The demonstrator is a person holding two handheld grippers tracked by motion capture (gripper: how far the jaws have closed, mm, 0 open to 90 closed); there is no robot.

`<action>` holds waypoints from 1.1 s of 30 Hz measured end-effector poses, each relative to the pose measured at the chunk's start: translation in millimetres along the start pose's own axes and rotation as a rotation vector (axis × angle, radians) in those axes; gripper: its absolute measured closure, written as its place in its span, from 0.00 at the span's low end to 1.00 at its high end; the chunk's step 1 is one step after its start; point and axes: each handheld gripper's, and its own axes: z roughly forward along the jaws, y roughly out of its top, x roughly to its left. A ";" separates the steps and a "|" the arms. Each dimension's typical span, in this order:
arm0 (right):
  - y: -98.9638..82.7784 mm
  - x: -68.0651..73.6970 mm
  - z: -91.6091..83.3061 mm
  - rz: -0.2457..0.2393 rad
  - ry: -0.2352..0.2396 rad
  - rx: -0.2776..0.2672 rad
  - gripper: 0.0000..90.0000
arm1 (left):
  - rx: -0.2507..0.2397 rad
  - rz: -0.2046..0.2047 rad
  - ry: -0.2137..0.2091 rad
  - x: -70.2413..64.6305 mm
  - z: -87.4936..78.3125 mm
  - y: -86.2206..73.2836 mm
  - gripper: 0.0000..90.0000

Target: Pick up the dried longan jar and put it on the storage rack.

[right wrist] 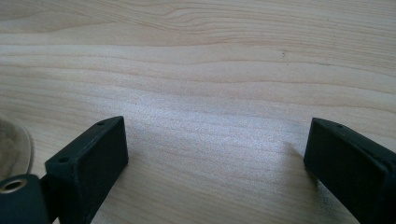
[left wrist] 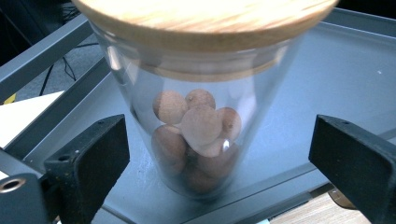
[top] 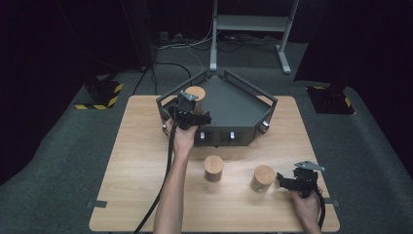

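Glass jar (left wrist: 196,126) w/ a wooden lid (left wrist: 205,18) stands upright in the dark grey tray (top: 243,105), near its left rear corner, approx a third full of round brown nuts or similar (left wrist: 194,135). Left gripper (top: 187,114) is at it: in the left gripper view the jaws stand wide, one each side of the jar, w/ clear gaps both sides, so nothing is gripped. Handling, by my read: glass wall is hard, smooth and slippery, won't give under the pads, and could crack if knocked vs the tray rail; contents loose, so weight sits low and probably shifts if tipped. Moderately light overall. Best hold prob. the mid body just under the lid, pads square on opposite sides, firm but not crushing; the taper narrows downward, so a low grip may slide. Lid may only be pressed in, so don't lift by it. Right gripper (top: 292,183) rests low over the wooden table (right wrist: 196,70), jaws wide apart and empty, just beside one of two more wood-lidded jars (top: 263,178) on the table front; other jar (top: 213,168) stands nearer centre.
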 end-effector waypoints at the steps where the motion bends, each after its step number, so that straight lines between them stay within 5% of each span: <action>1: 0.0 0.0 0.0 0.000 0.000 0.000 0.07 | 0.000 0.003 0.002 -0.1 -0.7 -0.1 0.06; 33: 0.1 0.0 0.1 0.001 0.000 0.001 0.07 | -0.013 0.009 -0.005 12.6 -30.7 -26.5 0.06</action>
